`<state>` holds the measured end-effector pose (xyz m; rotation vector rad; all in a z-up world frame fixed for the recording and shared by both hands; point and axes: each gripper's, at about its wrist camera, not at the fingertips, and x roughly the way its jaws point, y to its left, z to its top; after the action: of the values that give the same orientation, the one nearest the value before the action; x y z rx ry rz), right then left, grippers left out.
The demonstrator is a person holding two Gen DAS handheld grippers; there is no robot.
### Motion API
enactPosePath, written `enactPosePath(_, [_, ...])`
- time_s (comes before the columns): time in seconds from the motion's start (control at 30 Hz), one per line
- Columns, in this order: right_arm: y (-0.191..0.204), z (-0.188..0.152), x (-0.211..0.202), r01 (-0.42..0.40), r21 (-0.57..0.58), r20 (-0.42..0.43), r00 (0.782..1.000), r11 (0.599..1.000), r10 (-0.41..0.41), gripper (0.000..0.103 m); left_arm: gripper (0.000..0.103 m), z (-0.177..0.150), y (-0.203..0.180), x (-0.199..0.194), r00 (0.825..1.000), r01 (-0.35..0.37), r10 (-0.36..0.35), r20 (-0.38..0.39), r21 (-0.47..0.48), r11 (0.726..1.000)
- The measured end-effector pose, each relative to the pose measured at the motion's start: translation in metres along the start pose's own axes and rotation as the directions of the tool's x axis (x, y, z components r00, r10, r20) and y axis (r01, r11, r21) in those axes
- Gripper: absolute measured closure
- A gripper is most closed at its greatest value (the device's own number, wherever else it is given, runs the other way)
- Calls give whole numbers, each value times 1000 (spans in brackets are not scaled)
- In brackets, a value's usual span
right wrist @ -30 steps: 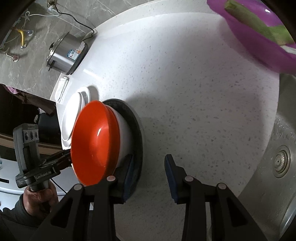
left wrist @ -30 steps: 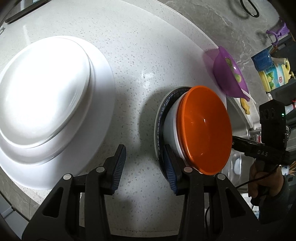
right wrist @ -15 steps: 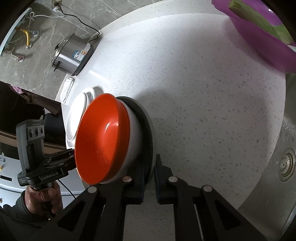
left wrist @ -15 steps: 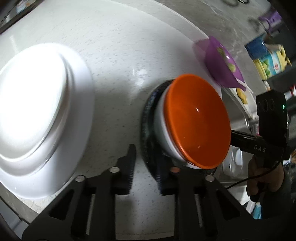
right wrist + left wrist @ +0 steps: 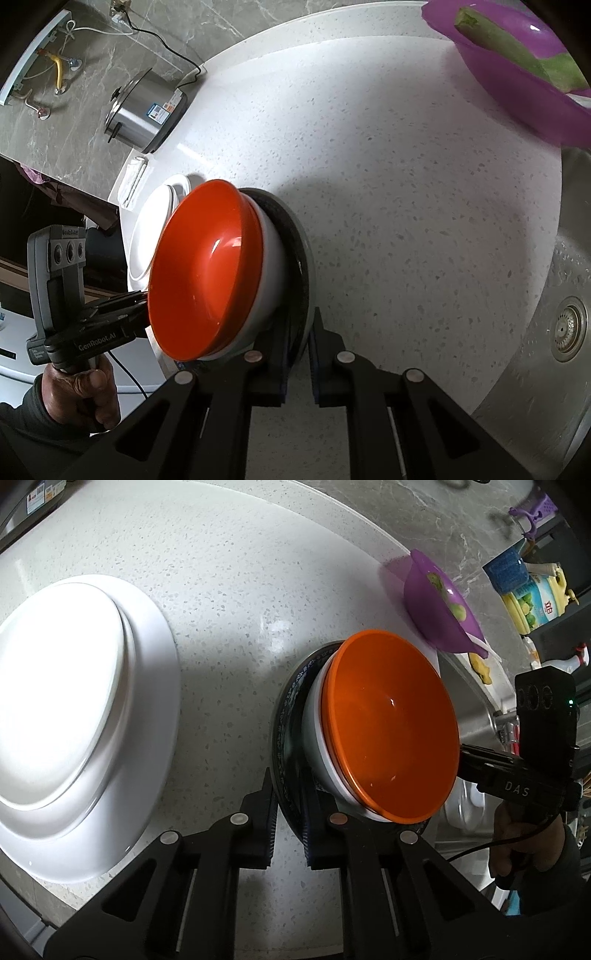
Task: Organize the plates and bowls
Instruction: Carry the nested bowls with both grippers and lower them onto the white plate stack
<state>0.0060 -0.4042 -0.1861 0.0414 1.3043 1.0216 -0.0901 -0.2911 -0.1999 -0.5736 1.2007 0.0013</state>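
Observation:
A dark patterned plate carries a white bowl with an orange bowl nested in it. My left gripper is shut on the plate's near rim. My right gripper is shut on the opposite rim of the same plate, with the white bowl and orange bowl to its left. The stack looks lifted a little off the white counter. A stack of white plates lies to the left and also shows in the right wrist view.
A purple bowl with green vegetable pieces sits at the counter's far right, by the sink. A steel rice cooker and a folded white cloth stand at the far end. Bottles are beyond the sink.
Both grippers went from open on either side of the plate's rim to shut on it. The plate with its bowls has shifted slightly and appears raised.

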Motion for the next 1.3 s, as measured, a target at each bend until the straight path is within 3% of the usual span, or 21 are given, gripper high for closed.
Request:
enactPosePath(0.57, [14,7,-21,4,3,30,1000,1000,-4,92,94,4,-6,-32,1000,14,-15,26,19,1000])
enactPosePath(0.83, [37,15,-33,16,-16,55,998,1000,-15,92,94,8,2,-66,998,37,-38,53,30,999])
enactPosePath(1.07, [82,33,-35,5,-38,89,996,999,-2,92,94,24,34,-119,995,40,-45,87,54,998])
enactPosePath(1.3, [145,58,-9,-14,-77,97,995,997,21,92,94,41,107,-174,993,20,-26,117,48,999])
